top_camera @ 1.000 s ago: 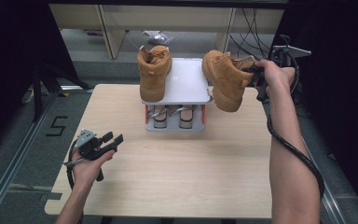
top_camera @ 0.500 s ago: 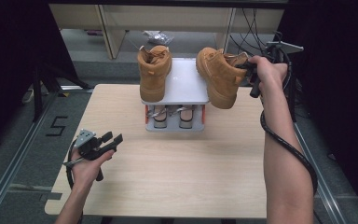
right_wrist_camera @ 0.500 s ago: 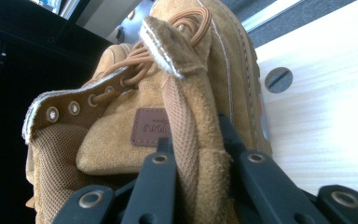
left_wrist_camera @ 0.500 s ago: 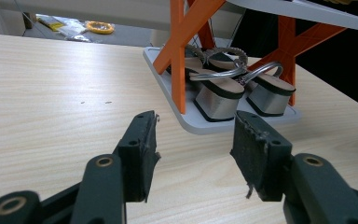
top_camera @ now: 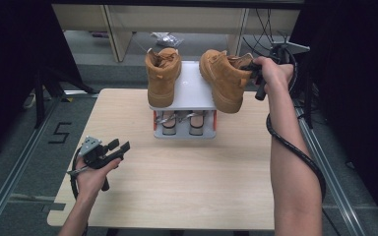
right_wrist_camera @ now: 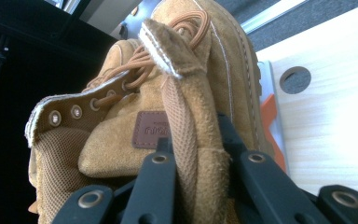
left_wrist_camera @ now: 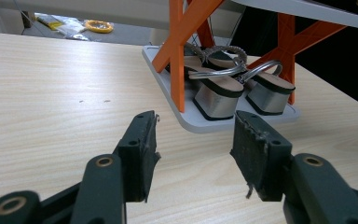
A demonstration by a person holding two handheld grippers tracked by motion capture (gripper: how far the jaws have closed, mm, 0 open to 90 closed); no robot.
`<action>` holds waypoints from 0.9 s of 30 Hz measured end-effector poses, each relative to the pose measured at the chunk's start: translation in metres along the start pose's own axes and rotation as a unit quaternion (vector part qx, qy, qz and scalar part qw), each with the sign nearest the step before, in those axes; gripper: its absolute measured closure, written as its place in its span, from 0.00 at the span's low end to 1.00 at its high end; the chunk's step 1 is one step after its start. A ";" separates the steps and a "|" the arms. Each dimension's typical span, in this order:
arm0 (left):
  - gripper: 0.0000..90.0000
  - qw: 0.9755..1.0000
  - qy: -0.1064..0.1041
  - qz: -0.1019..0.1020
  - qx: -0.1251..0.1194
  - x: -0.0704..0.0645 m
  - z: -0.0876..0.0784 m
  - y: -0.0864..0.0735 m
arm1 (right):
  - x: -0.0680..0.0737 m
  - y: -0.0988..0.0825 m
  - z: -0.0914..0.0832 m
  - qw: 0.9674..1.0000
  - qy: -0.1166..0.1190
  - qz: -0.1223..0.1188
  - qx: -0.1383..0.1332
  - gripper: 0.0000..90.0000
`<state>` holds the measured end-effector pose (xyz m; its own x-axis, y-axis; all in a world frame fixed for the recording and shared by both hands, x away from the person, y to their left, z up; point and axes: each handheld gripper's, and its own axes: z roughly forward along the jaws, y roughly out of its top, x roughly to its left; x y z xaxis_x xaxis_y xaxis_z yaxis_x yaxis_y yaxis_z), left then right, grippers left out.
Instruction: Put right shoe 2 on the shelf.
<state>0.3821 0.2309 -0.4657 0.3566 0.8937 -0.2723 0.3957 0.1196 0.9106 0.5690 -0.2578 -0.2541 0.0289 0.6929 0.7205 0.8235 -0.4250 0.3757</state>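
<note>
A tan suede boot [top_camera: 162,78] stands upright on the left of the rack's white top shelf [top_camera: 194,91]. Its mate [top_camera: 222,78] hangs tilted at the shelf's right edge, sole low and toe towards the other boot. My right gripper [top_camera: 250,69] is shut on the back of that boot's collar; in the right gripper view the boot [right_wrist_camera: 135,107] fills the space ahead of the gripper [right_wrist_camera: 200,168], its heel tab pinched between the jaws. My left gripper [top_camera: 120,147] rests open over the table's front left, and in its own view the gripper [left_wrist_camera: 193,149] has nothing between its jaws.
A pair of silver wedge sandals [top_camera: 179,122] sits on the rack's lower tray, seen close ahead in the left gripper view as sandals [left_wrist_camera: 223,88] between the orange legs [left_wrist_camera: 179,46]. The wooden table [top_camera: 187,187] spreads in front of the rack. Cables and bags lie on the floor beyond.
My right hand has carried the held boot leftward, from beside the rack to the right edge of the top shelf. The left hand has stayed put.
</note>
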 end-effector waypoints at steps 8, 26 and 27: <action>0.55 1.000 0.001 0.001 0.000 0.001 -0.001 0.000 | 0.012 0.000 0.011 1.000 0.000 -0.002 0.002 0.90; 0.55 1.000 0.001 0.000 -0.001 0.001 -0.001 0.001 | 0.030 -0.003 0.033 1.000 0.004 -0.004 -0.005 0.90; 0.55 1.000 0.000 0.000 -0.002 0.001 -0.001 0.001 | 0.030 -0.003 0.034 1.000 0.004 -0.008 -0.005 0.90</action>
<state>0.3818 0.2322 -0.4649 0.3559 0.8942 -0.2715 0.3925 0.1206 0.9118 0.5865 -0.2155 -0.2534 0.0109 0.6947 0.7192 0.8182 -0.4196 0.3930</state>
